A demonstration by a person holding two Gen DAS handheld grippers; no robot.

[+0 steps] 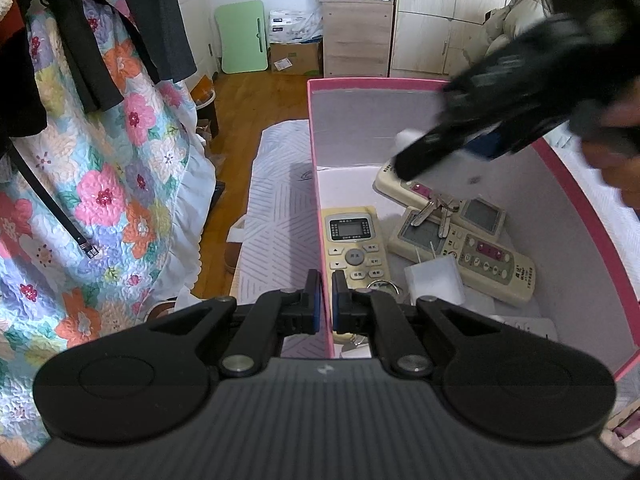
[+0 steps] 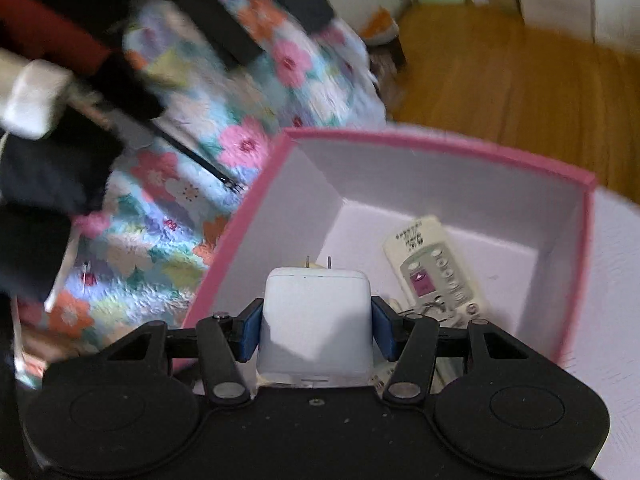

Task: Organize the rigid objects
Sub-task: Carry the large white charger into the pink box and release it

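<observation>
From where I stand, little can be read: the cream remote (image 1: pixel 355 249) lying along the near wall of the pink box (image 1: pixel 592 216) has Chinese characters on its buttons and around its small screen, but they are too small to make out. The longer remote (image 1: pixel 476 254) beside it carries a vertical line of Chinese print at its lower end, likewise illegible, and the one seen from the right wrist (image 2: pixel 434 266) shows blurred print at its top. The cardboard boxes (image 1: pixel 295 42) on the floor by the cabinet bear labels I cannot read.
</observation>
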